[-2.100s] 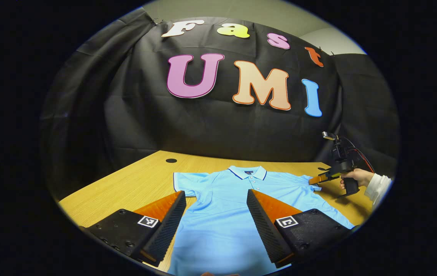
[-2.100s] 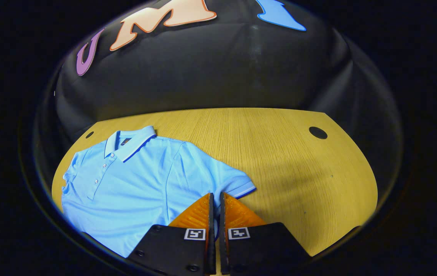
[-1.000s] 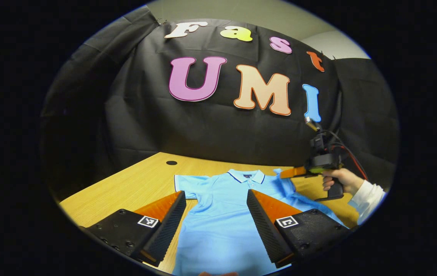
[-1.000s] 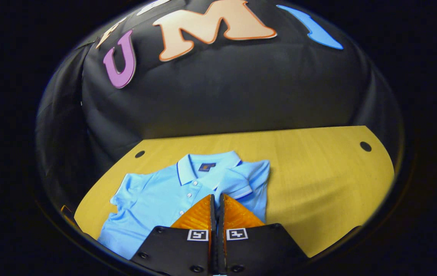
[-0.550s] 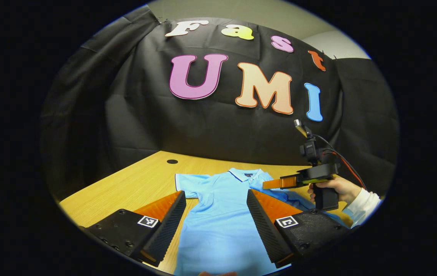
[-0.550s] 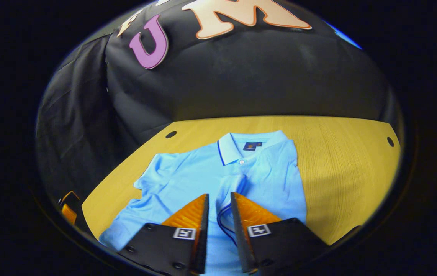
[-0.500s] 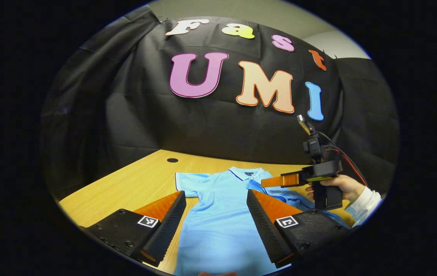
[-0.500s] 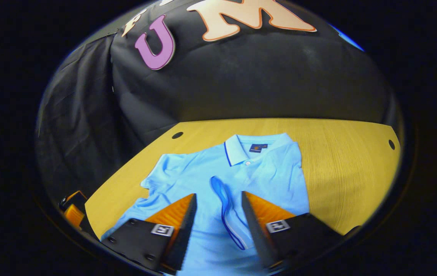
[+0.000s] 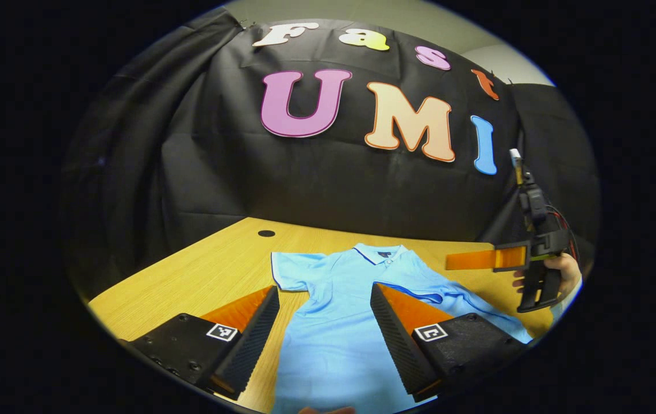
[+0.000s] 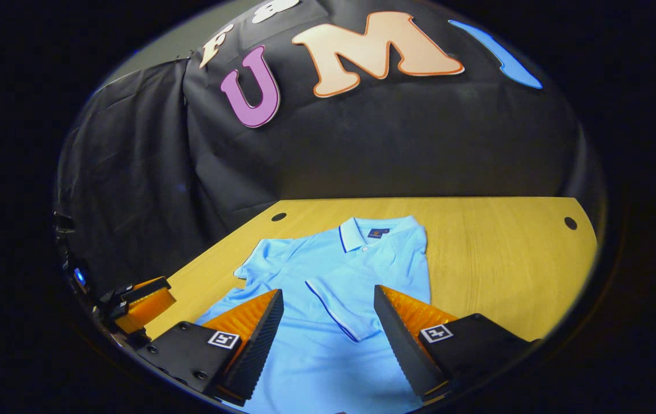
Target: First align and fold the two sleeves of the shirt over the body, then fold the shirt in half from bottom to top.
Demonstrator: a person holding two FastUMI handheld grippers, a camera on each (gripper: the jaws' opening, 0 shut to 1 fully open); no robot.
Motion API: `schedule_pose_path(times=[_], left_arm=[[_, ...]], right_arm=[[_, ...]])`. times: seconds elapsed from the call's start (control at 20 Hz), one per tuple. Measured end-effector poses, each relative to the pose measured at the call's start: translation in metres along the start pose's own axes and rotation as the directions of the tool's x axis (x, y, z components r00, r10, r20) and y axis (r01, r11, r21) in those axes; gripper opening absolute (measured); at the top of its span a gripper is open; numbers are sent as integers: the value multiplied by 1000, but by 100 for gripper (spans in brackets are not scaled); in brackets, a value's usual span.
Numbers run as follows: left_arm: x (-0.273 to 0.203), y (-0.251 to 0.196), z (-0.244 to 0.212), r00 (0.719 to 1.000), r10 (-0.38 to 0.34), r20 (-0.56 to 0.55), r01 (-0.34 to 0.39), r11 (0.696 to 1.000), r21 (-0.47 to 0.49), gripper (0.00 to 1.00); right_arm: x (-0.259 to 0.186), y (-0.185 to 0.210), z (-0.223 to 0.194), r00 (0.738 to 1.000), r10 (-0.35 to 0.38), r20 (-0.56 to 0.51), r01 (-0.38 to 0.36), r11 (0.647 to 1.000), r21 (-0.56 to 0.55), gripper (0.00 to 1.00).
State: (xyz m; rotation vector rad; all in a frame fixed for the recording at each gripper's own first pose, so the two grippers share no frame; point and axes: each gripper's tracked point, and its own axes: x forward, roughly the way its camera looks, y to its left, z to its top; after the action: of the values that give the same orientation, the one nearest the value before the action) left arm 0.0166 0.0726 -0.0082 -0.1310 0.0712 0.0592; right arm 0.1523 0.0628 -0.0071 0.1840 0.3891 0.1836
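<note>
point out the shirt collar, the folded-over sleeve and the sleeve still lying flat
shirt collar (image 10: 375,231), right gripper view, on the collar's flat band beside the neck label.
folded-over sleeve (image 10: 344,310), right gripper view, on the sleeve panel lying across the chest.
flat sleeve (image 9: 290,270), left gripper view, middle of the spread sleeve on the table.

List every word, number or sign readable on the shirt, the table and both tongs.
Neck tag of the shirt: a dark patch, too small to read.
Square markers on the left tongs and the right tongs: black-and-white code patterns, no letters or numbers.
Table: no text.
</note>
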Motion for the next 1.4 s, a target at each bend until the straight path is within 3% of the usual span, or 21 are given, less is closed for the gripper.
schedule_pose_path(times=[0.3, 0.55, 0.85, 1.2, 1.4], left_arm=[[34, 12, -13, 993, -33, -115, 24, 997, -77, 95], [74, 40, -11, 977, -1, -212, -24, 993, -114, 95], [137, 50, -20, 939, -50, -341, 22, 996, -86, 95], [188, 78, -38, 902, 16, -432, -19, 1000, -4, 95], [199, 87, -50, 895, 42, -444, -35, 999, 24, 93]], right_arm=[[-71, -12, -12, 998, 16, 69, -14, 999, -32, 98], [-104, -33, -35, 996, -3, 85, 8, 998, -63, 98], [-120, -36, -48, 996, -1, 93, 4, 1000, -27, 98], [-131, -44, -49, 991, -34, 126, 39, 999, -33, 98], [-136, -46, -44, 986, -34, 164, 36, 999, -9, 98]])
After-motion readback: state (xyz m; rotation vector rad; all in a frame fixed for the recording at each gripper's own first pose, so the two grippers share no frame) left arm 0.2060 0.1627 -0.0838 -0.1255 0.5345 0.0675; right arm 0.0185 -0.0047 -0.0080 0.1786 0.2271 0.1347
